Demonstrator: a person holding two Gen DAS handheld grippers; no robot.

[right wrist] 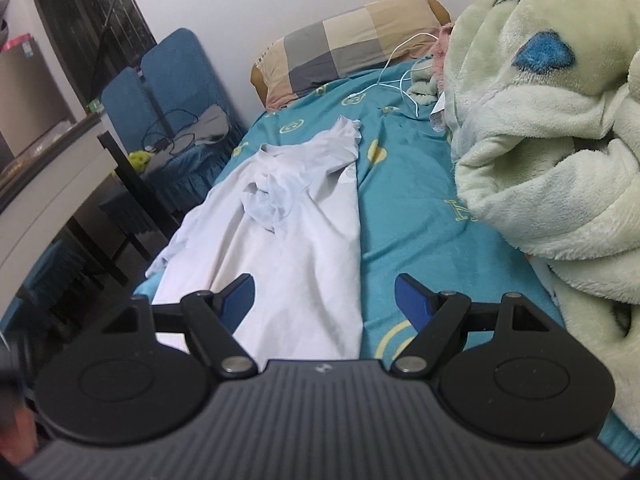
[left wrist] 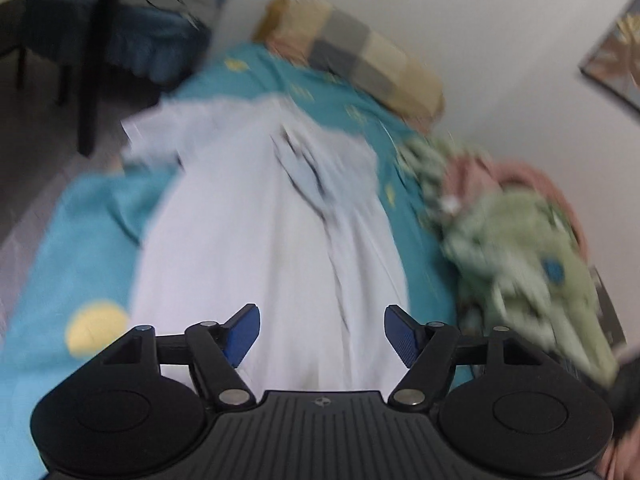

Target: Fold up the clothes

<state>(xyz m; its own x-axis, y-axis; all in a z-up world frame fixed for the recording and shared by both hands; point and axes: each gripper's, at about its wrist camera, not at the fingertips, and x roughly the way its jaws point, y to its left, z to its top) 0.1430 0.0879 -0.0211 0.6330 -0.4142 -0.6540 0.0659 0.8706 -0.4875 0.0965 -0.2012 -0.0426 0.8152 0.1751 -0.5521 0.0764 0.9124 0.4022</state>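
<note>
Both my grippers are spread wide with nothing between the pads; left gripper (left wrist: pixel 322 336) hangs over the hem end of the white T-shirt (right wrist: pixel 280 232), right gripper (right wrist: pixel 325 304) over the shirt's right edge and the teal bedsheet (right wrist: pixel 408 208) beside it.

Shirt lies lengthwise along the bed, collar toward the checked pillow (right wrist: pixel 348 44), body along the bed's left edge; one sleeve (right wrist: pixel 344 140) is spread toward the pillow end, fabric is bunched in a lump (right wrist: pixel 268 200) near the chest; its left side droops off the bed edge. So it's laid out but rumpled; could be mid-fold or just being flattened, can't settle which.

To do this well: pinch fabric at edges or corners, not mid-panel; keep both grips level so any crease runs straight; flatten that lump before any fold goes over it; stay clear of the green fleece blanket (right wrist: pixel 540 140) heaped along the bed's right edge and the white cable (right wrist: pixel 404 80) near the pillow.

Hard to read: left wrist view is motion-blurred, so wrinkles there are unreliable; hem is hidden under both gripper bodies; far sleeve over the edge is mostly out of sight.
</note>
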